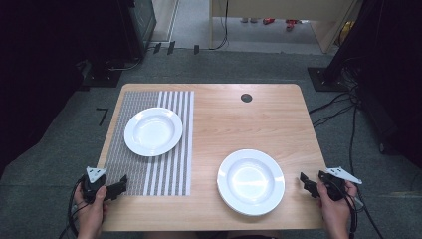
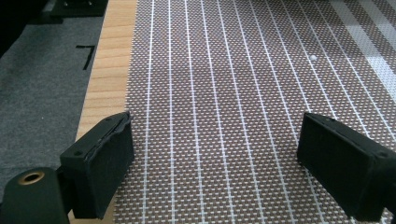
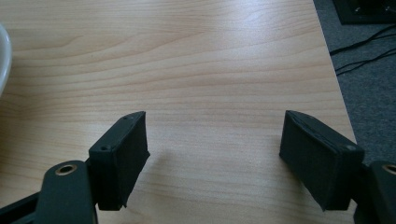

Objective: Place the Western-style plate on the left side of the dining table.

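We judge this to be the start of the work: both grippers sit at the near corners of the light wooden table (image 1: 259, 114), with nothing held. The nearest thing to our right gripper (image 1: 307, 183) is the shallow white round plate (image 1: 251, 181) at near right, lying bare on the wood just left of that gripper but apart from it. A second white round plate (image 1: 153, 131) lies farther off at left, on the brown and white striped woven placemat (image 1: 174, 169). The next move, as we read it, calls for the right gripper to slide in low and take the near plate by its thin rim. Our left gripper (image 2: 215, 163) hovers over the placemat's near left part, jaws wide. The right gripper's jaws also stand wide over bare wood. Both hands grip from below, forearms at the table's near edge.
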Tool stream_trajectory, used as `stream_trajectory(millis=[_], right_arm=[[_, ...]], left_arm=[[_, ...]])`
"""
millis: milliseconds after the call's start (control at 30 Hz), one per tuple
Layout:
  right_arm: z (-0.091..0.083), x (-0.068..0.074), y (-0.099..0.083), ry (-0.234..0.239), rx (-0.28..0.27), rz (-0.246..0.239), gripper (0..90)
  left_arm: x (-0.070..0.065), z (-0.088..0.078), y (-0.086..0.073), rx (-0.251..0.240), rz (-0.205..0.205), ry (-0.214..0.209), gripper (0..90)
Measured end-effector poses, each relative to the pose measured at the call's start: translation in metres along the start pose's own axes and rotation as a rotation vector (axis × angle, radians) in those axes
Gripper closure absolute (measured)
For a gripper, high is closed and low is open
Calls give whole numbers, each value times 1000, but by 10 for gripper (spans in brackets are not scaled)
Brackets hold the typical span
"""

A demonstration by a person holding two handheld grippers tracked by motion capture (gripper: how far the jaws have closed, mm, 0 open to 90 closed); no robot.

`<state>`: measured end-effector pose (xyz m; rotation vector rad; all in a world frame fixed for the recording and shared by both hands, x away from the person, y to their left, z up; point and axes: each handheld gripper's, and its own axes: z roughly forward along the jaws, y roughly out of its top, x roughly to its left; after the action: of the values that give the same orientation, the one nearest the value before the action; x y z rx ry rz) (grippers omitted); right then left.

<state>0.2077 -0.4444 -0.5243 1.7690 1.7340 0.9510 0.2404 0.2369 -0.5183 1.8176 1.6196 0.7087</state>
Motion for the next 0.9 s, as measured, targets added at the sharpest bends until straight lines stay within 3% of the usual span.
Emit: stream_trajectory(millis=[567,733,900], right_arm=[[1,6,0,-29,15,-51,229],[3,12,-1,-57,32,-102,219],[3,12,-1,-53,32,-104,217]], left_arm=[[0,0,0,0,1,0,110],[0,0,0,0,1,0,110],[0,0,0,0,1,0,110]])
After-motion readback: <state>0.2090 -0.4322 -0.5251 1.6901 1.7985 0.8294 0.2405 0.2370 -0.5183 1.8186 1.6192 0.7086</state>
